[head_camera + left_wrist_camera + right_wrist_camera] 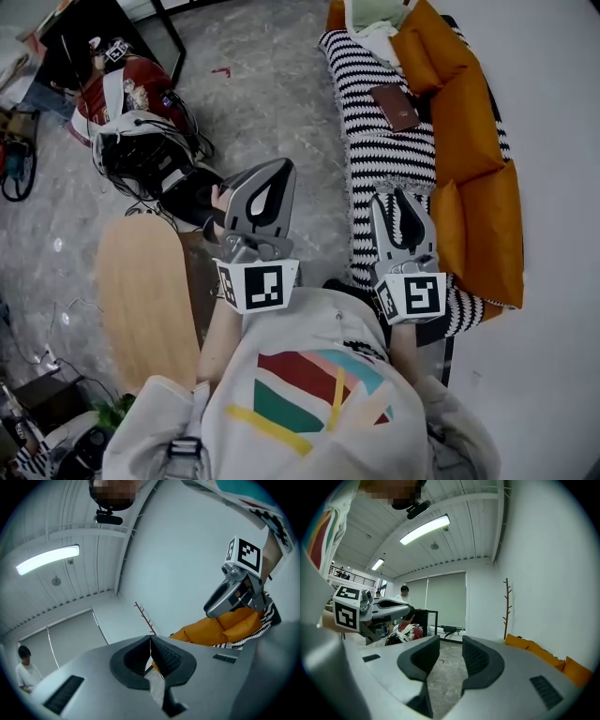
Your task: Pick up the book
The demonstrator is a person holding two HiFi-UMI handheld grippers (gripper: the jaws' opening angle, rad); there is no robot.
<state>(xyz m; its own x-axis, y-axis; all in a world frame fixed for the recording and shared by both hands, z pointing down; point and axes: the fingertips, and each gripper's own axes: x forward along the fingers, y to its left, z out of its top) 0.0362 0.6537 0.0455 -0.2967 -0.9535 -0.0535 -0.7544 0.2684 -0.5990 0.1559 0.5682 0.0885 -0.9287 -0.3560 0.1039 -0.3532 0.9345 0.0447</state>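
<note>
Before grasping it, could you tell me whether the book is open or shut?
Shut: the book lies flat, cover up, on the throw.

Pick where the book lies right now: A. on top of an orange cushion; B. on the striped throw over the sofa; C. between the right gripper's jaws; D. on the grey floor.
B: in the head view the book lies flat on the black-and-white striped throw, beside the orange cushions.

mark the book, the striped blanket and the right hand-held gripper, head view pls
book (396,106), head view, centre of its brown cover.
striped blanket (389,155), head view, bare stripes just beside the book.
right hand-held gripper (392,195), head view, midway between its fingertips.
</note>
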